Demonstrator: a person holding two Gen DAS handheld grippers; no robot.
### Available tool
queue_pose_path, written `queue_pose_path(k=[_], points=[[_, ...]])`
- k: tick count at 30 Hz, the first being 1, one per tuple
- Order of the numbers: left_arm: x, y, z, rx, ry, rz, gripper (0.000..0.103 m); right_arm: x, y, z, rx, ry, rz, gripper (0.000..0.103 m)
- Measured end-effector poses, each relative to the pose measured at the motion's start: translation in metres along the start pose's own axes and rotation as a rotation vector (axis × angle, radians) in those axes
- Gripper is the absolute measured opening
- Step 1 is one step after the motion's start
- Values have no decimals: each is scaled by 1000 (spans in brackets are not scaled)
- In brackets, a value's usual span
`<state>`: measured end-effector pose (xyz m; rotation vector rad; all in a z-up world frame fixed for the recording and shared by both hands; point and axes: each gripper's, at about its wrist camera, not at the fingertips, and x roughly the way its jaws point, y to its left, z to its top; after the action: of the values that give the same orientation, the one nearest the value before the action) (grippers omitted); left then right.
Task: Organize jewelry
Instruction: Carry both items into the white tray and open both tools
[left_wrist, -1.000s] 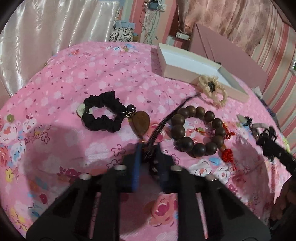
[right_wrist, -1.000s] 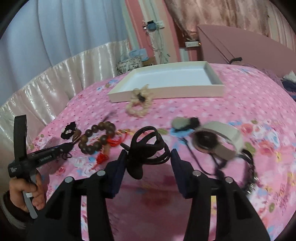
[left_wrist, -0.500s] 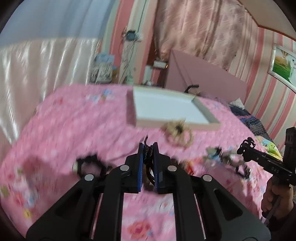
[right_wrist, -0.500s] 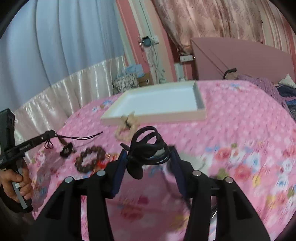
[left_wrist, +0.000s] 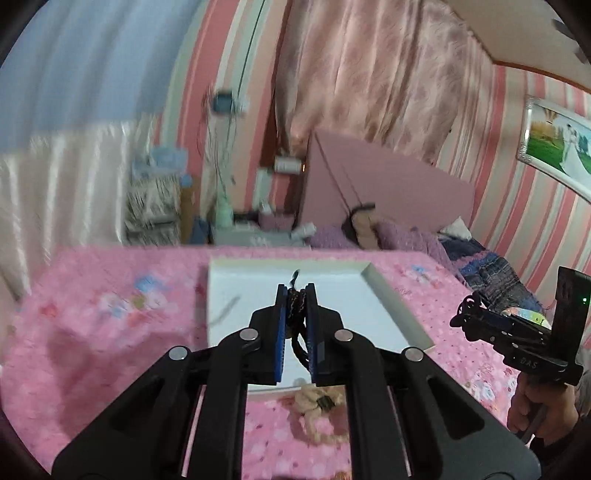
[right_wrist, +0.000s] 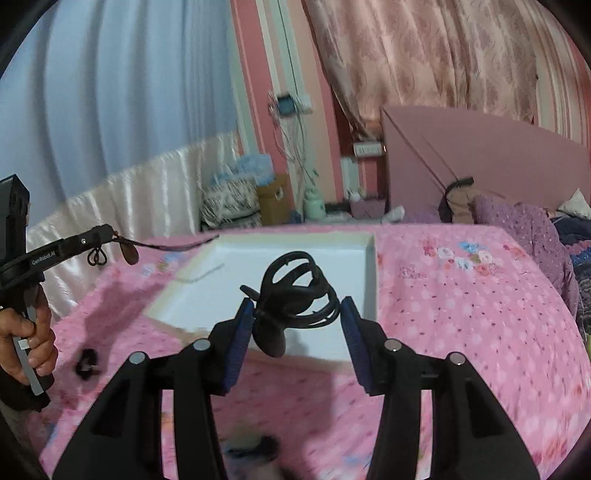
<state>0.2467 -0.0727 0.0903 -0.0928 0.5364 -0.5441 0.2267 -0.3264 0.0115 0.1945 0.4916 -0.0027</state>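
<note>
My left gripper (left_wrist: 295, 301) is shut on a dark braided cord (left_wrist: 294, 308) and hangs above the near half of the white tray (left_wrist: 243, 295). In the right wrist view that gripper (right_wrist: 105, 232) sits at the left with a brown pendant (right_wrist: 130, 254) dangling under it, the cord trailing toward the tray's corner. My right gripper (right_wrist: 297, 306) is shut on a black looped hair clip (right_wrist: 295, 291), raised in front of the white tray (right_wrist: 229, 273). It also shows at the right of the left wrist view as the right gripper (left_wrist: 467, 317), held by a hand (left_wrist: 535, 410).
A pink floral bedspread (left_wrist: 92, 332) lies under everything. A beige scrunchie (left_wrist: 314, 404) lies just in front of the tray. A black scrunchie (right_wrist: 86, 363) rests at the left near a hand (right_wrist: 29, 332). Purple bedding (right_wrist: 524, 229) and a pink headboard (right_wrist: 480, 155) stand behind.
Both grippers rose off the bedspread and moved toward the white tray with their loads. The pendant left the bed and now dangles; the beads and watch dropped out of view.
</note>
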Motion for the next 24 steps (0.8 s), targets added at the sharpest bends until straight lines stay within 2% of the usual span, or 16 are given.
queue_pose_path(k=[3, 5, 8, 9, 11, 13, 16, 18, 20, 22, 24], points=[[49, 9, -12, -4, 97, 15, 7, 34, -17, -1, 4, 77, -23, 48], [73, 12, -21, 1, 149, 40, 7, 61, -29, -3, 20, 147, -41, 48], [101, 22, -36, 3, 274, 94, 7, 85, -36, -7, 8, 208, -59, 49], [108, 27, -41, 6, 315, 141, 7, 91, -37, -9, -8, 222, -74, 49], [115, 37, -48, -22, 374, 153, 7, 94, -37, -9, -21, 232, -84, 49], [122, 45, -55, -13, 428, 205, 7, 92, -41, -11, 0, 234, -69, 49], [121, 49, -60, 45, 440, 239, 11, 94, -39, -9, -25, 237, -66, 50], [118, 56, -57, 16, 456, 260, 11, 99, -37, -11, -24, 258, -68, 48], [115, 61, -56, 21, 457, 304, 11, 110, -40, -18, 4, 315, -53, 42], [108, 70, -57, 14, 464, 317, 11, 119, -35, -28, -1, 348, -54, 42], [98, 82, -55, 16, 464, 329, 11, 118, -30, -32, 1, 335, -43, 42]])
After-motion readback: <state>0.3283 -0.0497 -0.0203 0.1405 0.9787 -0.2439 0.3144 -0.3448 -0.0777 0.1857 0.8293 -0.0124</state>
